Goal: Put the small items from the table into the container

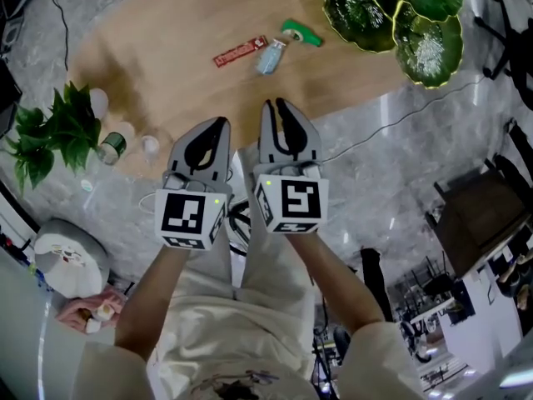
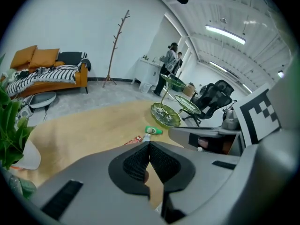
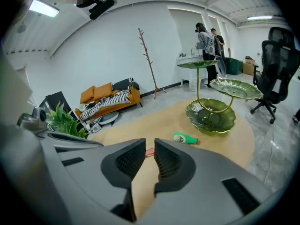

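Note:
On the oval wooden table (image 1: pixel 166 32) lie a red snack bar (image 1: pixel 240 51), a small clear bottle (image 1: pixel 271 57) and a green tube (image 1: pixel 300 33), close together at the far side. A green tiered leaf-shaped dish (image 1: pixel 391 11) stands to their right. Both grippers hover side by side over the table's near edge, short of the items. My left gripper (image 1: pixel 218 125) is shut and empty, its tips touching (image 2: pixel 149 143). My right gripper (image 1: pixel 279 107) shows a narrow gap between its pads (image 3: pixel 150 142) with nothing in it. Past the right jaws I see the green tube (image 3: pixel 186 138) and the dish (image 3: pixel 211 116).
A potted plant (image 1: pixel 58 127) and several small jars (image 1: pixel 112 147) sit at the table's left end. A cable (image 1: pixel 400 119) runs over the marble floor on the right. An office chair (image 3: pixel 274 86) stands beyond the dish. Two people stand far back.

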A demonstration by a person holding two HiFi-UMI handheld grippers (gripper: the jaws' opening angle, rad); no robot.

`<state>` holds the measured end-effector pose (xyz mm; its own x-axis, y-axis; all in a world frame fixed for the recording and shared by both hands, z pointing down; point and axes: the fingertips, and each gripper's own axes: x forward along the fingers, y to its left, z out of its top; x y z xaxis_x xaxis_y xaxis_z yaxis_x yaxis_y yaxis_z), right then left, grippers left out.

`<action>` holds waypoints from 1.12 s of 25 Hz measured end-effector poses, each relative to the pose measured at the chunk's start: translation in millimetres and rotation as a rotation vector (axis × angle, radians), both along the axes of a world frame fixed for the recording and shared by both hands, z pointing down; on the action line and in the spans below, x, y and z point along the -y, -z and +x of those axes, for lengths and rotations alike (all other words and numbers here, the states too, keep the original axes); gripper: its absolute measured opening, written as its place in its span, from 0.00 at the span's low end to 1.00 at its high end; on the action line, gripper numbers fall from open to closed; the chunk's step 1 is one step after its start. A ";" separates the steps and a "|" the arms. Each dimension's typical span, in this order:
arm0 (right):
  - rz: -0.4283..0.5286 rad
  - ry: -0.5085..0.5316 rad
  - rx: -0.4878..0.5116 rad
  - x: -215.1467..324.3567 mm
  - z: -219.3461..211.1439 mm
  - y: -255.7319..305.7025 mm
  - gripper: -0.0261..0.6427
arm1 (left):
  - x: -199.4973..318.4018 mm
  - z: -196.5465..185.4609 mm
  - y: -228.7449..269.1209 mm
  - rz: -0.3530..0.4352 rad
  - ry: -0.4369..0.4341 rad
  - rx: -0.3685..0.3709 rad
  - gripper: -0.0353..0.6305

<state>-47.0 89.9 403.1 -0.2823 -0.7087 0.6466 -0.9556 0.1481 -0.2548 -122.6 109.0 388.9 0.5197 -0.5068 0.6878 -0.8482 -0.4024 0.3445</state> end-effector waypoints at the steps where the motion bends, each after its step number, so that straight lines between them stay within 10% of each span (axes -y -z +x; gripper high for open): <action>1: -0.013 -0.008 0.003 0.0 0.4 -4.6 0.10 | -0.1 -0.6 -1.9 -0.004 0.002 0.004 0.06; 28: -0.213 -0.164 0.025 5.4 1.3 -102.7 0.28 | 5.6 -7.1 -52.5 -0.133 0.069 -0.019 0.06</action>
